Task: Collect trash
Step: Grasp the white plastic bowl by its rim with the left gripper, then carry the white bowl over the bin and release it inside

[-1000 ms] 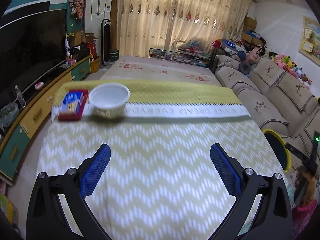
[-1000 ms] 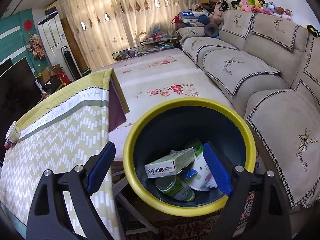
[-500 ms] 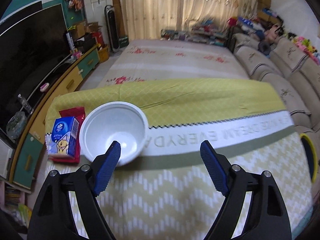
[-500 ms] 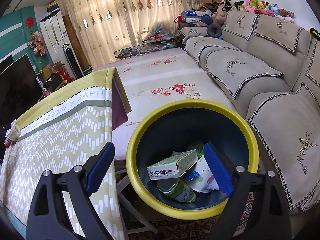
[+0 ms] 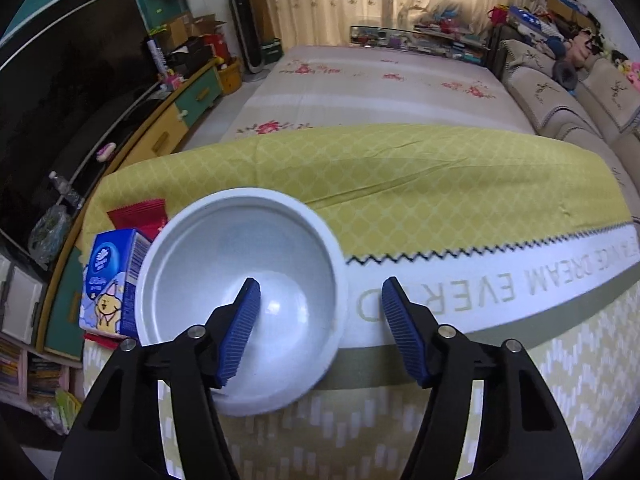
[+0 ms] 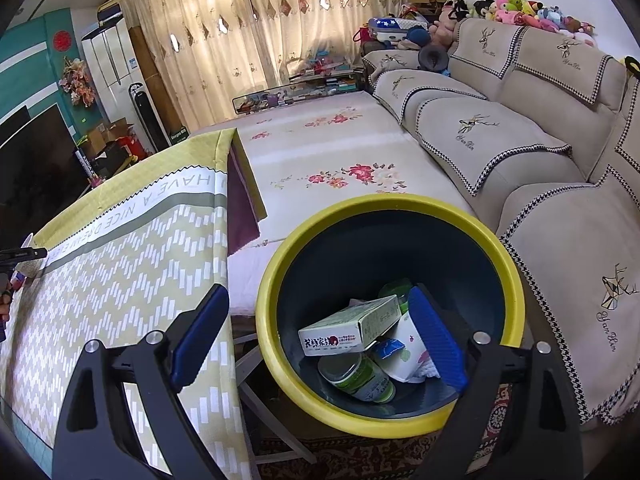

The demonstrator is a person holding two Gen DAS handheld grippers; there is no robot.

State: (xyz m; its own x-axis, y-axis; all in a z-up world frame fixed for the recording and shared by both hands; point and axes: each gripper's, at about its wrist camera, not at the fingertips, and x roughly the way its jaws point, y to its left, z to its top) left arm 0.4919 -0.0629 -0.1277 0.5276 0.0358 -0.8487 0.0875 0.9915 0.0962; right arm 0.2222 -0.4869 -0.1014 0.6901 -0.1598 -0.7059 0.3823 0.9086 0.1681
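Observation:
In the left wrist view a white disposable bowl (image 5: 256,272) sits on the yellow-green tablecloth (image 5: 400,184). My left gripper (image 5: 320,300) is open, its left finger inside the bowl and its right finger outside the bowl's right rim. A blue tissue pack (image 5: 110,284) lies on a red wrapper (image 5: 138,216) left of the bowl. In the right wrist view my right gripper (image 6: 316,336) is open and empty above a yellow-rimmed bin (image 6: 400,208) that holds a carton (image 6: 352,326), a can (image 6: 356,376) and other trash.
The bin stands on a stool between the table's right edge and a beige sofa (image 6: 520,160). A floral-covered low surface (image 5: 380,88) lies beyond the table. A TV cabinet (image 5: 160,120) runs along the left.
My left gripper has moved forward and left to the bowl and narrowed, so that its fingers now straddle the bowl's right rim. The right gripper has stayed over the bin.

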